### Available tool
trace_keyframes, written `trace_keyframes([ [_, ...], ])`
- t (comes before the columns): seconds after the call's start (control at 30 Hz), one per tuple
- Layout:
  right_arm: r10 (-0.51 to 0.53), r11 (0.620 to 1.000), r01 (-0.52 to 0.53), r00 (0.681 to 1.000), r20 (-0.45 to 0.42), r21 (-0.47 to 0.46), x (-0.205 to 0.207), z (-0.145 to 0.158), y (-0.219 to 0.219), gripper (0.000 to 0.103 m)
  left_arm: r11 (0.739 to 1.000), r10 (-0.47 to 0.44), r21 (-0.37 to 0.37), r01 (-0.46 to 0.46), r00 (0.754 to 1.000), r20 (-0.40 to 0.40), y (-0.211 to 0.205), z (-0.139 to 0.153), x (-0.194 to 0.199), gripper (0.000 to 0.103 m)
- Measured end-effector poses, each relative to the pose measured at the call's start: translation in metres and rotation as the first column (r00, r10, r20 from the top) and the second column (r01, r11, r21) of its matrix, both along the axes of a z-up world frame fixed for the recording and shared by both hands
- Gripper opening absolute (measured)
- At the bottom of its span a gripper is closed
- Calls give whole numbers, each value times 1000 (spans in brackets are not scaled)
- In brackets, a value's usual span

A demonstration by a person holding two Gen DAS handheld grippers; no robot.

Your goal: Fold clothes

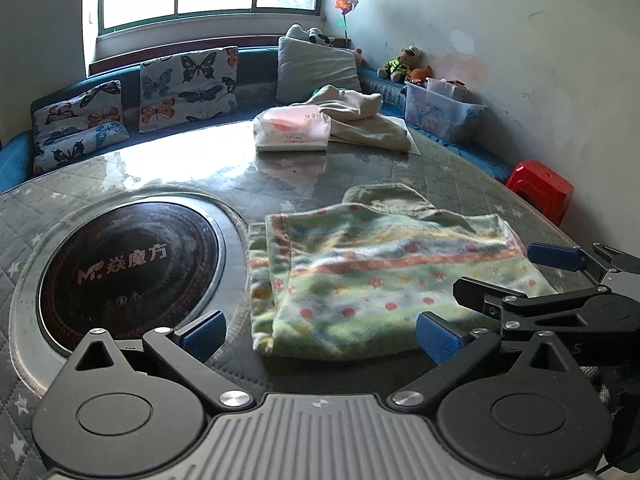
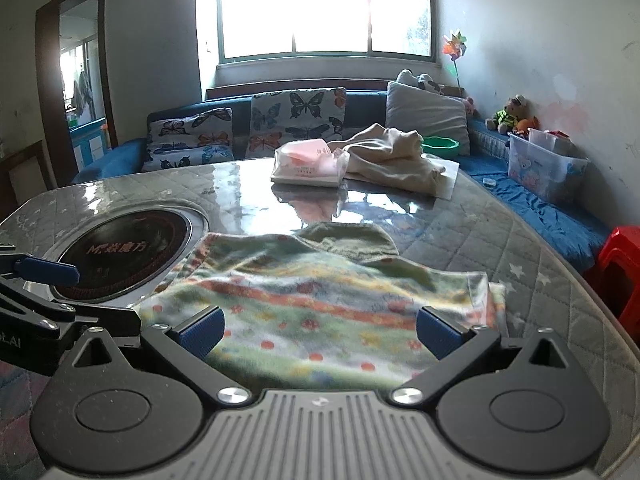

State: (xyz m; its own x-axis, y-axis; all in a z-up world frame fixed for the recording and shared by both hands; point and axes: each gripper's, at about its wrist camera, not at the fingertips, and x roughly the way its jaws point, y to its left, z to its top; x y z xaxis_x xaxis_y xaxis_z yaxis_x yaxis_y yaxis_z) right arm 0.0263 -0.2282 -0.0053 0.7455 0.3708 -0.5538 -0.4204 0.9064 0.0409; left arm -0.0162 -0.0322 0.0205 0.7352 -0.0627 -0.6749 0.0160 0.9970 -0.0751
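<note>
Green patterned garment (image 1: 360, 276) is lying on the table (image 1: 200, 172), just beside the round hob (image 1: 128, 268), near the front edge. It is sitting as a compact, roughly rectangular stack: layers are showing doubled along its left edge, and a plain green flap (image 1: 384, 196) is sticking out at the far side, a bit rumpled. So it is looking at least partly folded; that flap and the uneven far edge are suggesting it is not yet a tidy packet, though that is a judgement.

Left tongs (image 1: 320, 332) are hovering over the near edge of the garment, jaws wide apart, gripping nothing. Right tongs (image 2: 320, 332) are hovering over the garment's near right part, jaws also wide apart, nothing between them.

A cream cloth (image 1: 360, 120) is lying crumpled at the far side of the table, next to a tissue pack (image 1: 292, 130). It is looking unfolded; if it counts as clothes, it is still needing work.
</note>
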Motion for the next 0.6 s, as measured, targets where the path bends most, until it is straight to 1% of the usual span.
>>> trace_keyframes([
  [0.4,-38,999,37,998,-49,-14,-22,-16,-16,103,998,-52,29,54,997,-52,-18,-18,-15,103],
  [0.6,-53,999,52,997,-61,-7,-28,-18,-21,103,997,-65,36,67,996,-62,-24,-22,-19,103],
])
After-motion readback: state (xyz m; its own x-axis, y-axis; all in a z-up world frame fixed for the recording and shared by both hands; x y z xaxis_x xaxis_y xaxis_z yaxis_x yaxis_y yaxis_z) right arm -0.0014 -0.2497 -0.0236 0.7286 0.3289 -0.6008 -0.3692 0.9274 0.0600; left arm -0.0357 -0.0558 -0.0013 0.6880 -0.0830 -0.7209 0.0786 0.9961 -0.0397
